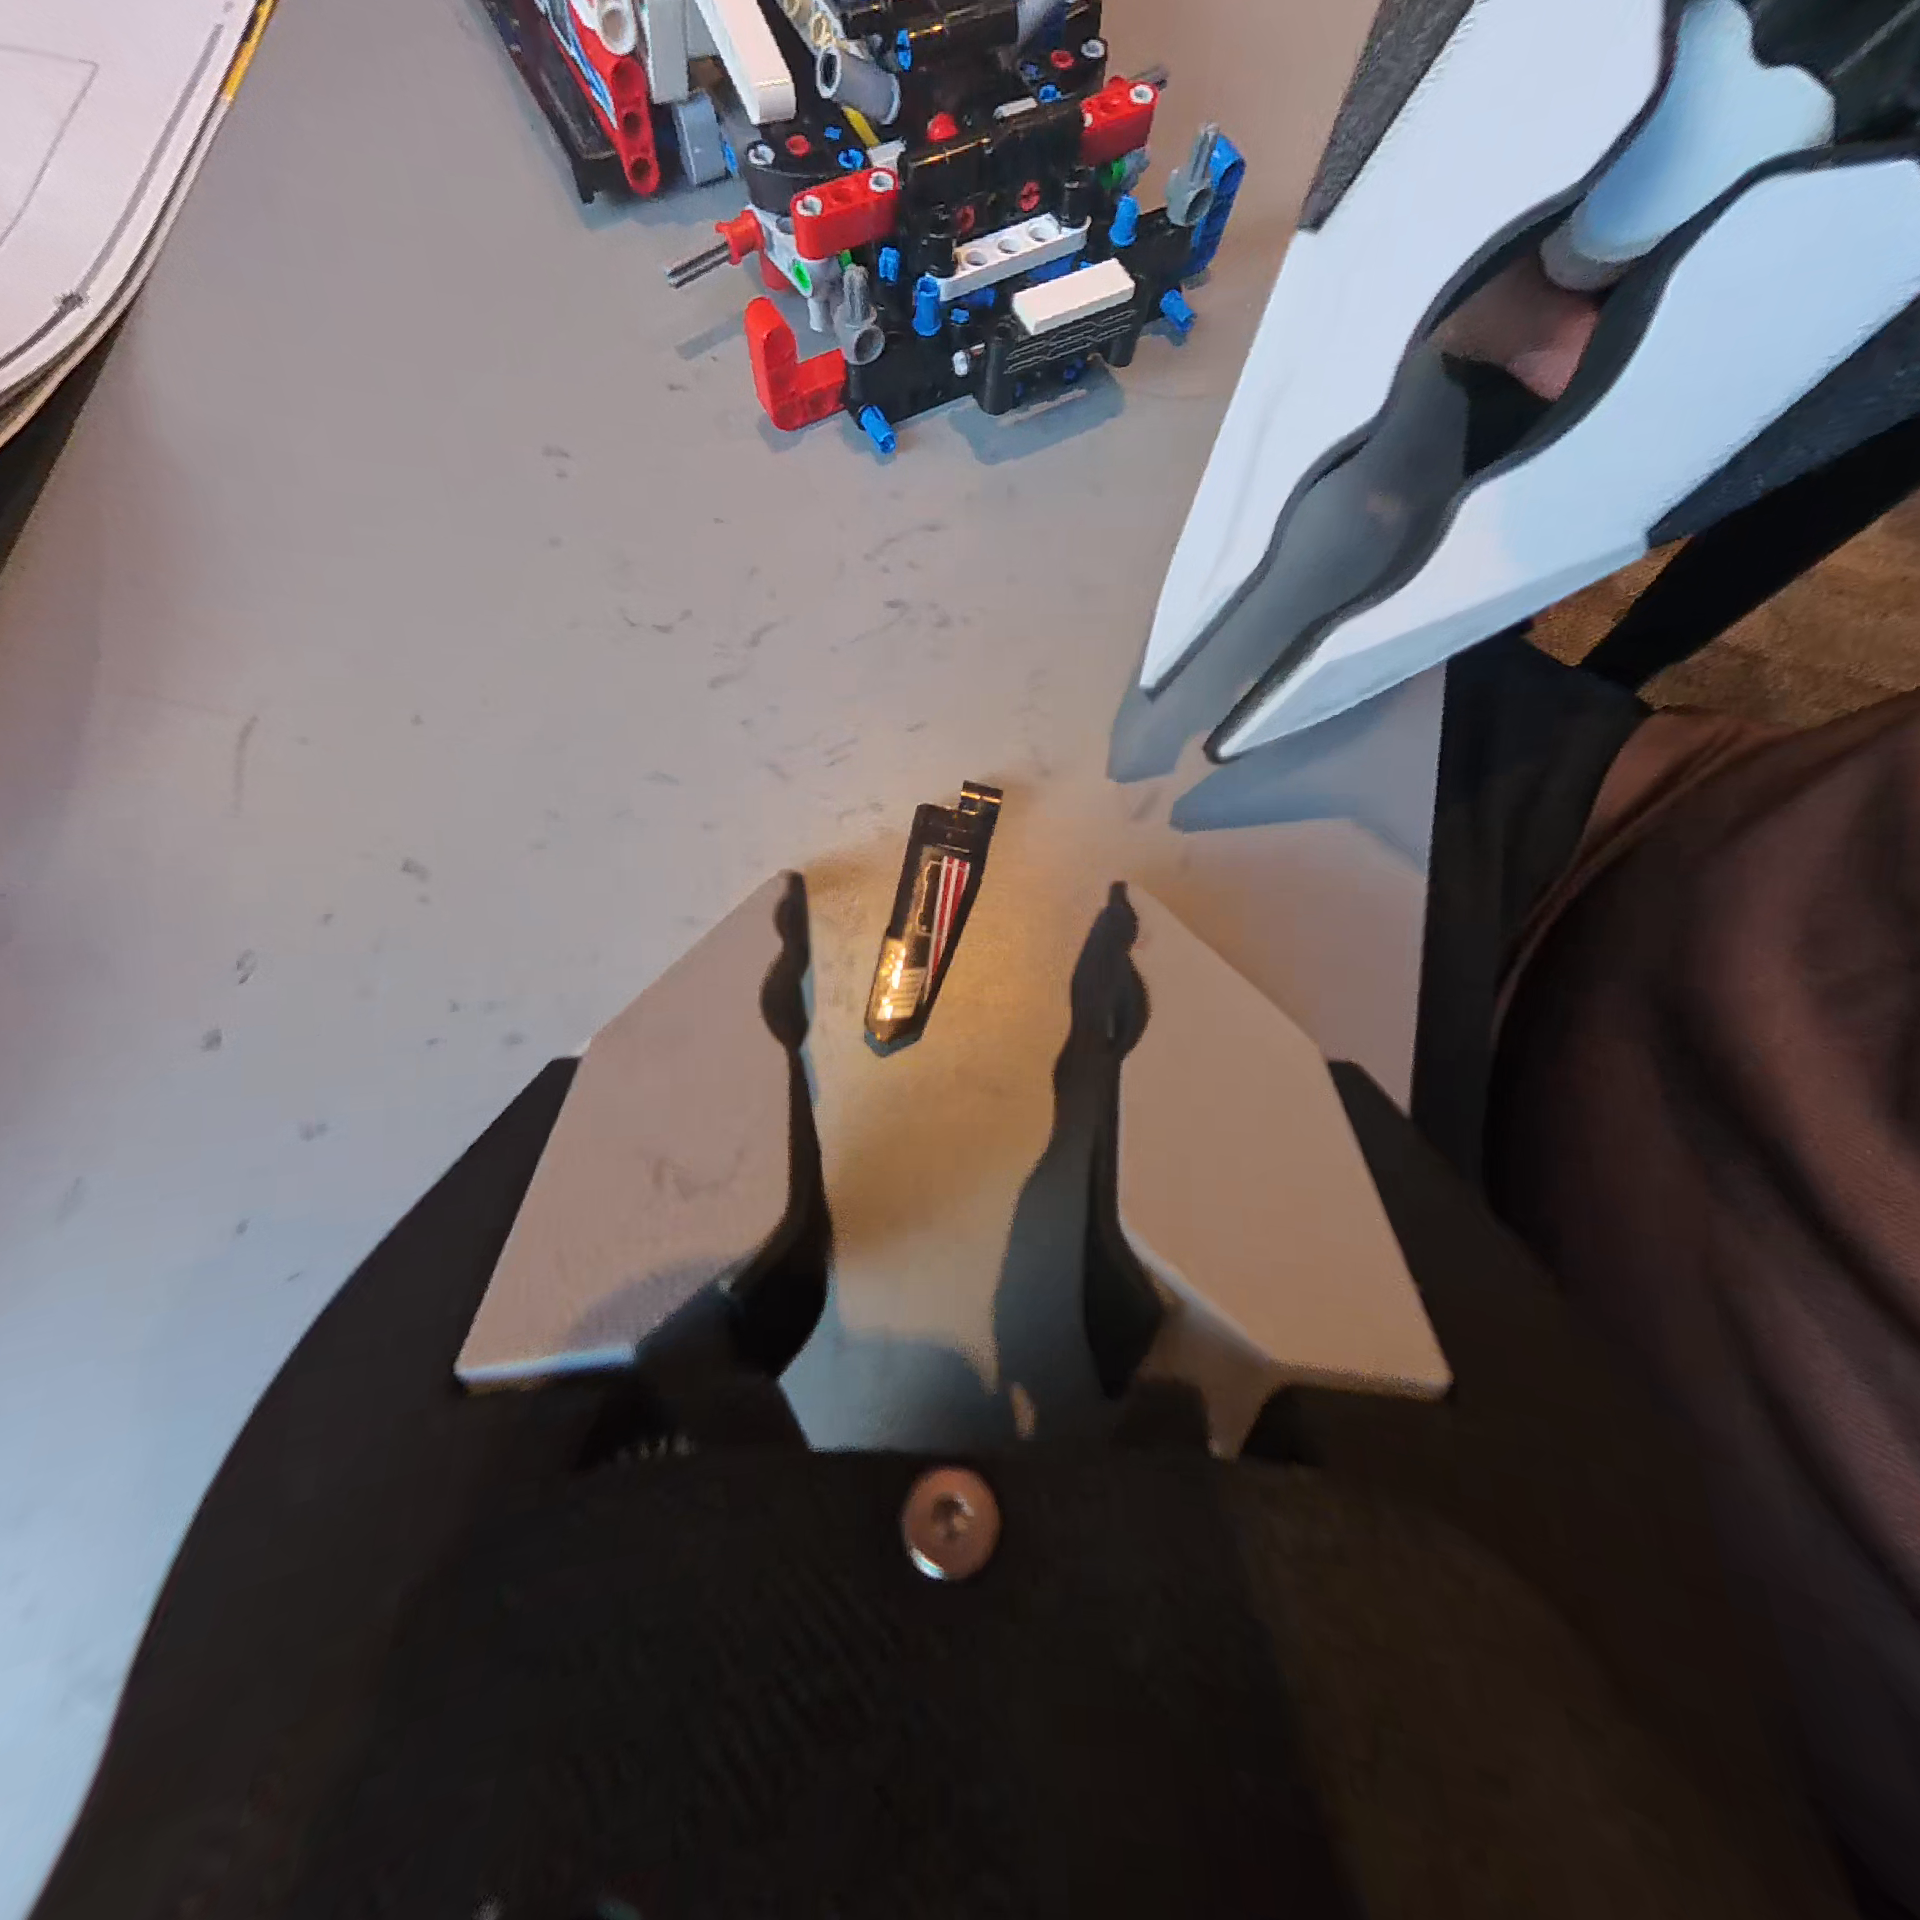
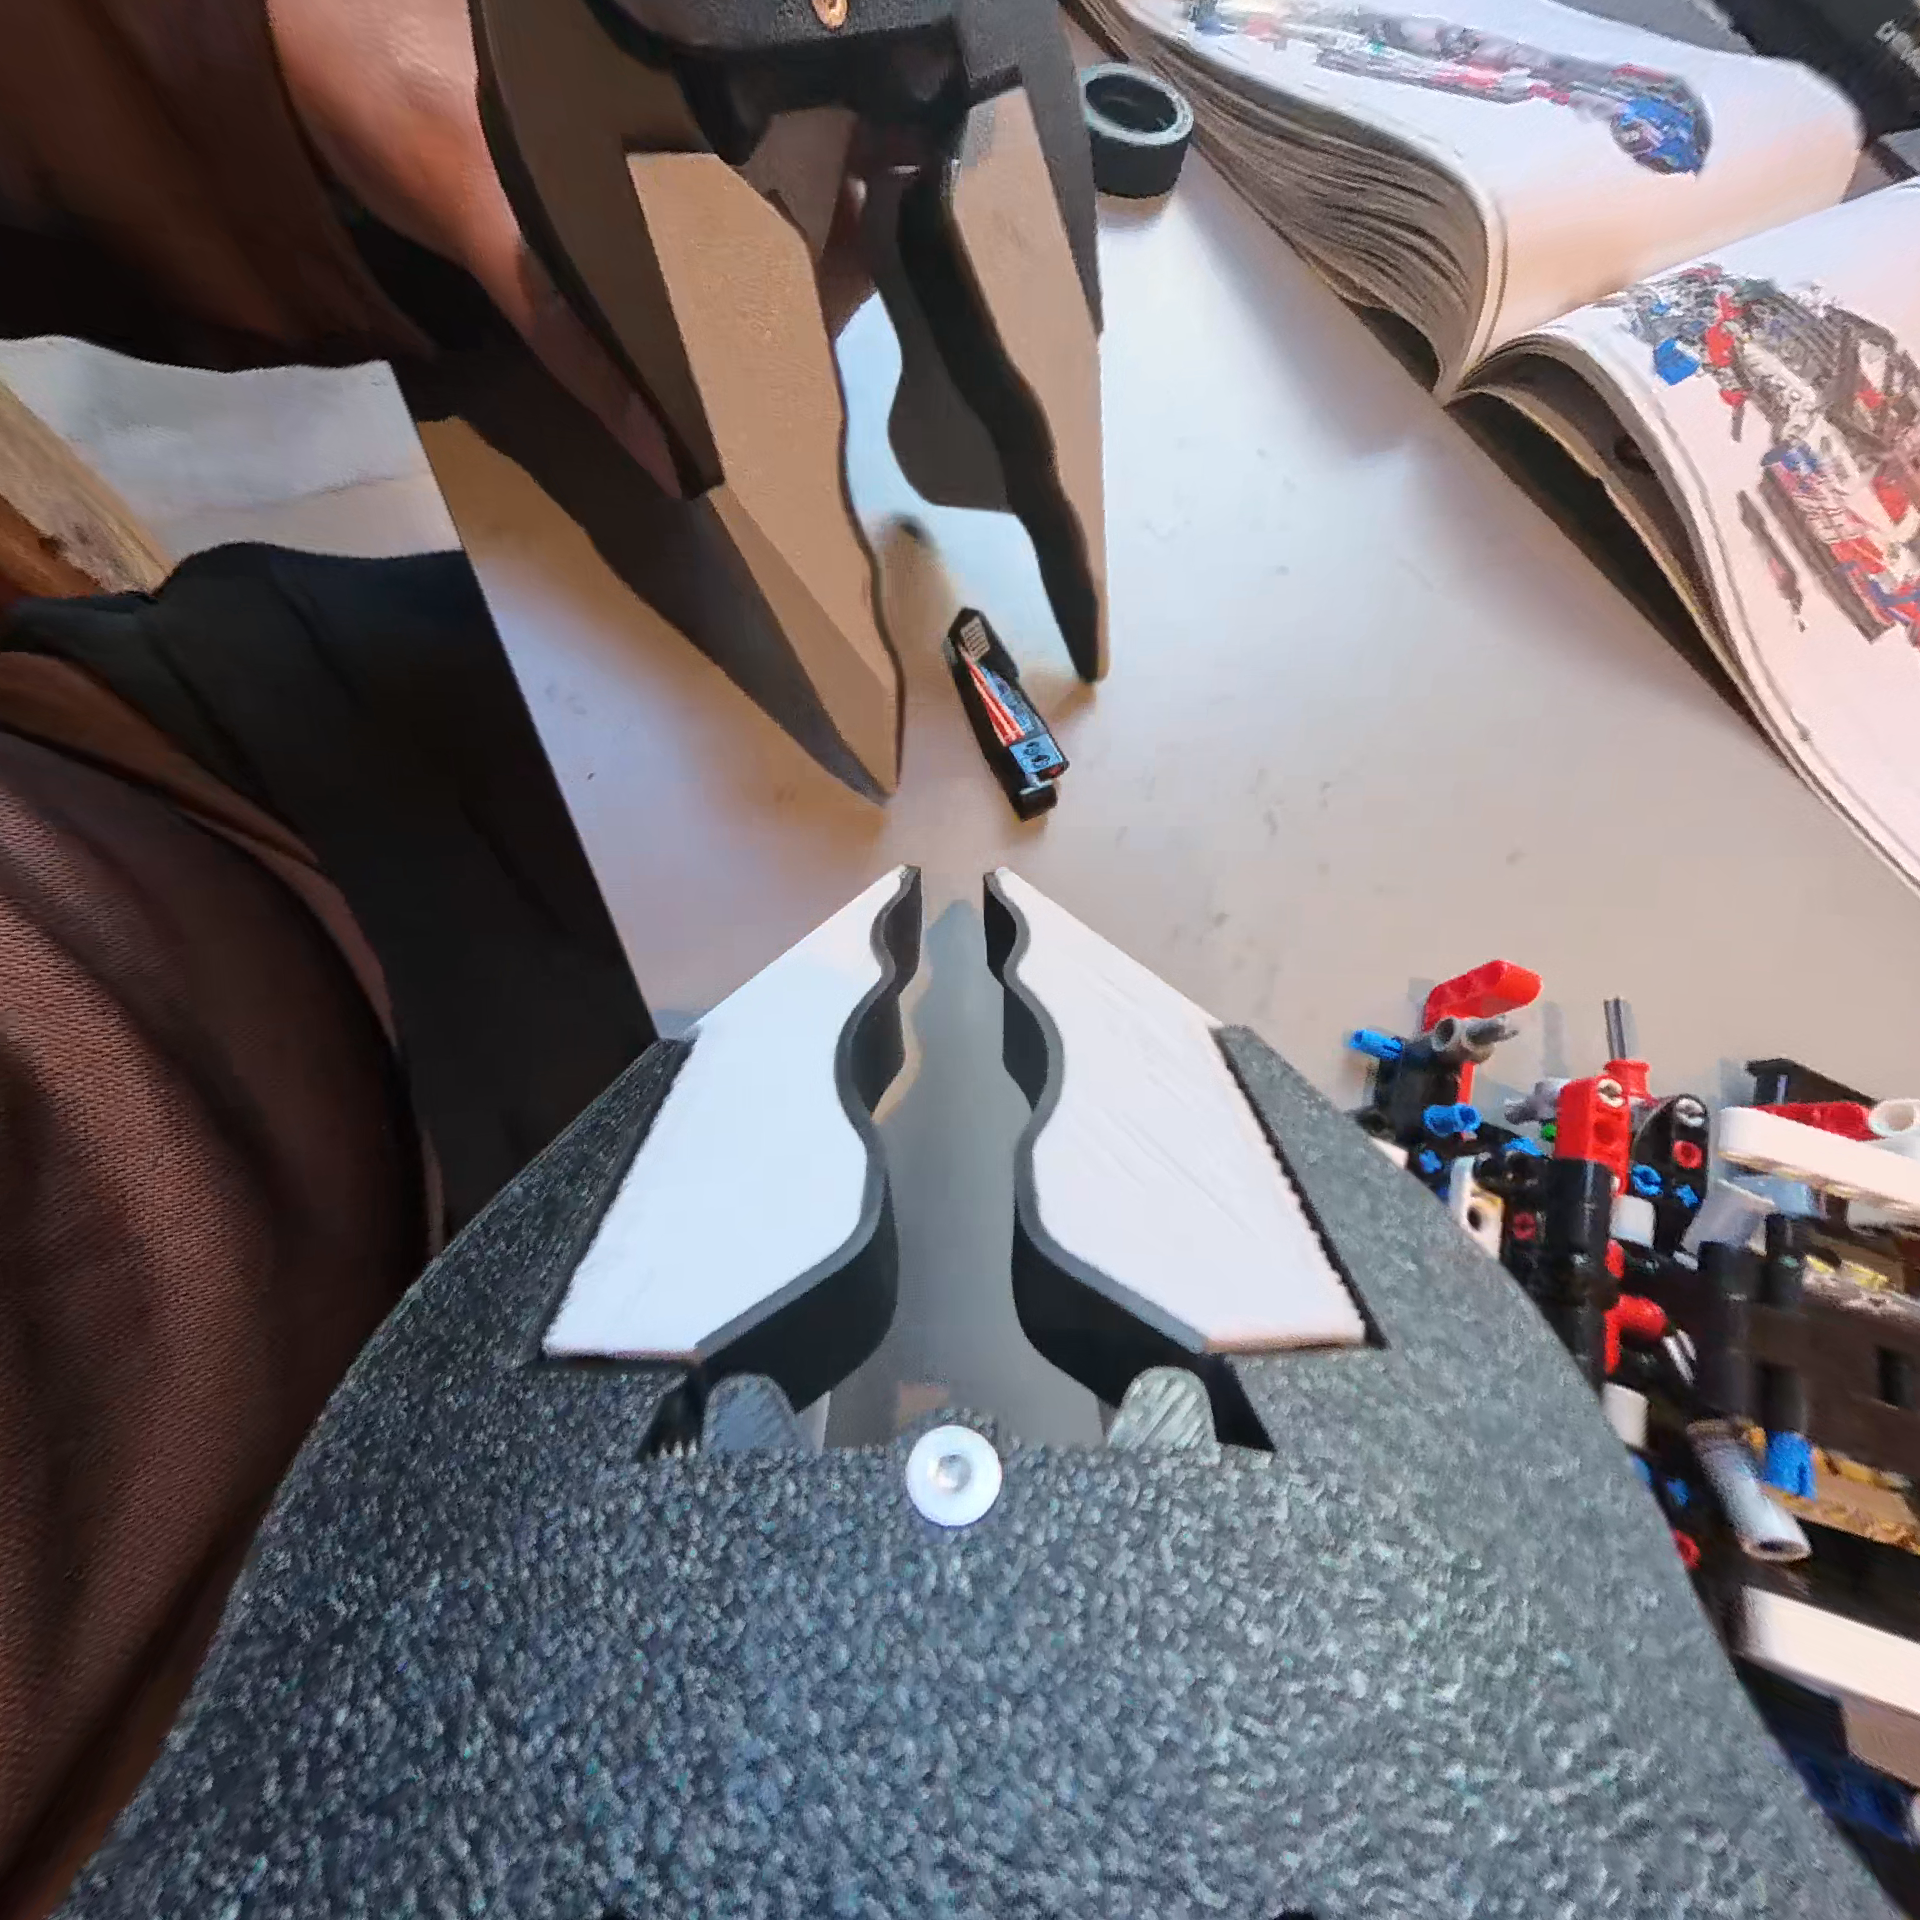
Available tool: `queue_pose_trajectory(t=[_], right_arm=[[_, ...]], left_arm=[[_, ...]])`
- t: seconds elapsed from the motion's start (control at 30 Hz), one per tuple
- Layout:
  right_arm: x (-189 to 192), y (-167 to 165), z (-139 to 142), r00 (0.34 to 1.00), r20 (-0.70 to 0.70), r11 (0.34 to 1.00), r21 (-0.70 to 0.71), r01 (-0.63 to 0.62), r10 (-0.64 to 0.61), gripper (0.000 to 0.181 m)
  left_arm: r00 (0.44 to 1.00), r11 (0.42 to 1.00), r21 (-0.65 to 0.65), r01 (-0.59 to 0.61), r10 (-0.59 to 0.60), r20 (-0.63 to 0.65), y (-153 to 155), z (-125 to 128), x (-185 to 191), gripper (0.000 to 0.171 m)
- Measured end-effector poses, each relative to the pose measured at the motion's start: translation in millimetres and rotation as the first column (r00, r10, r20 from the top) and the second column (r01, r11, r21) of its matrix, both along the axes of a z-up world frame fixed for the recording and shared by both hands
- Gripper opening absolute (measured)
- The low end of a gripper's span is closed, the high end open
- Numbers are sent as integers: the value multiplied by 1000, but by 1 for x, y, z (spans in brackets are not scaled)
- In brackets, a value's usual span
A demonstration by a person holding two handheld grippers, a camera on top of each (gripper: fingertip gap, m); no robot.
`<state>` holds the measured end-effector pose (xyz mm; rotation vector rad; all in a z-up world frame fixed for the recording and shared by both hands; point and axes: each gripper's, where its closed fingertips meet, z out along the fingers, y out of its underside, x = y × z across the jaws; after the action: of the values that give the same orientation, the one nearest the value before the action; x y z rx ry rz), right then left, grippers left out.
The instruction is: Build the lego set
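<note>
Straddling the Loose Panel Piece

Left claw [image 1: 951, 894] is hovering with its jaws spread wide, gripping nothing; a small black panel piece [image 1: 928, 940] with red stripes is lying flat on the grey table [image 1: 416, 727] between its fingertips. Right claw [image 2: 951, 883] is sitting nearly closed, a narrow gap showing, and is empty, pointing at the piece from just beyond it. The partly built lego model [image 1: 956, 208] is standing farther back. An open instruction book [image 2: 1558, 208] is lying beside it.
</note>
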<state>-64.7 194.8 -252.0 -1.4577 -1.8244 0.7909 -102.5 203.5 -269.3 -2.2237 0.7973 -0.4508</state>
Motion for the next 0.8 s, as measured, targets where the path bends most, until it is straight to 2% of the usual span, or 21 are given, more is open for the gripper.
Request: queue_pose_trajectory(t=[0.1,0.23,0.33,0.47,0.5,0.57,0.67,0.73,0.8], right_arm=[[0,5,10,998,-58,1000,4,22,-22,12],[-2,17,26,986,-151,997,-26,68,-72,11],[-2,24,37,972,-209,992,-87,92,-108,11],[0,30,53,946,-289,986,-117,117,-146,14],[0,29,56,942,-303,987,-118,110,-141,14],[-2,24,58,942,-313,990,-110,89,-119,14],[-6,14,54,949,-304,995,-83,57,-79,14],[-9,9,53,952,-302,997,-72,35,-55,14],[-11,4,50,956,-292,997,-70,16,-36,14]], left_arm=[[1000,1000,-4,-28,28,6,-4,0,-4,66],[997,997,26,-77,76,33,-11,7,-12,72],[982,986,60,-154,145,124,-9,20,-23,73],[931,951,91,-295,265,250,1,37,-44,79],[914,936,99,-338,301,272,6,41,-51,81],[874,896,104,-431,386,293,23,48,-67,71],[828,847,115,-519,464,314,55,68,-87,78],[834,836,165,-524,465,298,77,86,-95,78],[847,823,217,-525,480,230,102,100,-105,85]])
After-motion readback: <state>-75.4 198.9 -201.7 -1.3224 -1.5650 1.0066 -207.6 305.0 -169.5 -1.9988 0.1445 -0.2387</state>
